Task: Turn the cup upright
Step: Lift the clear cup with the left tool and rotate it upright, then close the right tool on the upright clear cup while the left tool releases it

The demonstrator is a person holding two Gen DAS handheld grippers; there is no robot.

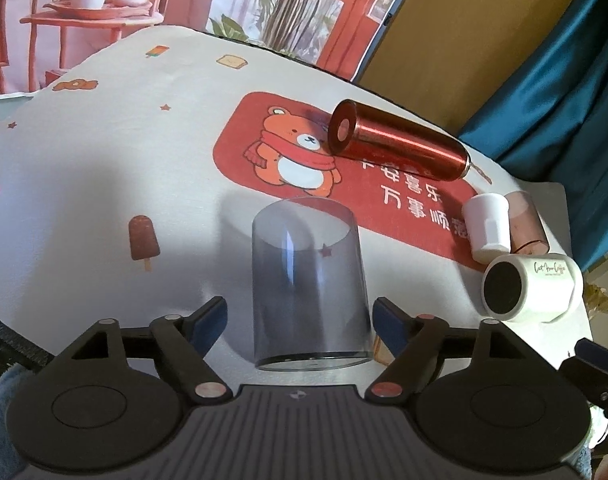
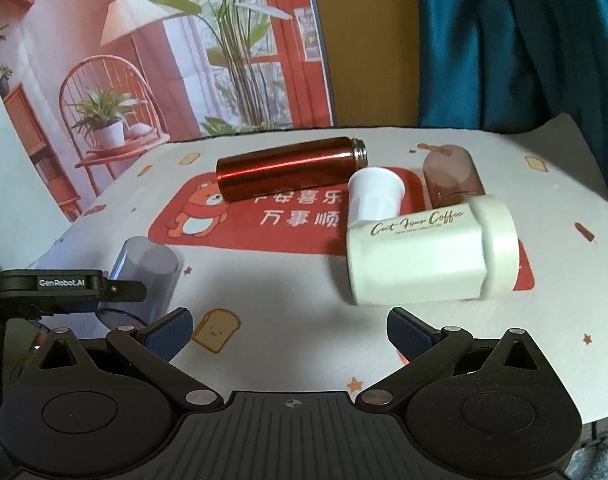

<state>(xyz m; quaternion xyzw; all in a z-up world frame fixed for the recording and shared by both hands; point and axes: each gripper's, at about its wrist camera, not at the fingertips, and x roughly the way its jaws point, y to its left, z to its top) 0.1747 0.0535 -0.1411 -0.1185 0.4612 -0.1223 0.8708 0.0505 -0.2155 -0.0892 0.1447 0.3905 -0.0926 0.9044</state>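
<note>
The clear grey cup [image 1: 310, 284] is seen on the patterned tablecloth [image 1: 103, 168], positioned between the two blue-padded fingers of the left gripper [image 1: 299, 322]. Its closed disc-like end is turned toward the camera and its far end away; whether it lies on its side or stands inverted cannot be determined. The left gripper is held low and level over the cloth. Its jaws are spread wide, one pad on each side of the cup, and no contact with the glass can be confirmed.

The right gripper [image 2: 289, 330] is held low above the cloth, jaws likewise spread and nothing between them. Just ahead of it a white coffee tumbler [image 2: 428, 256] lies on its side. Beyond are noted a red flask [image 2: 287, 168], a small white cup [image 2: 374, 198] and a brown tumbler [image 2: 452, 176].
</note>
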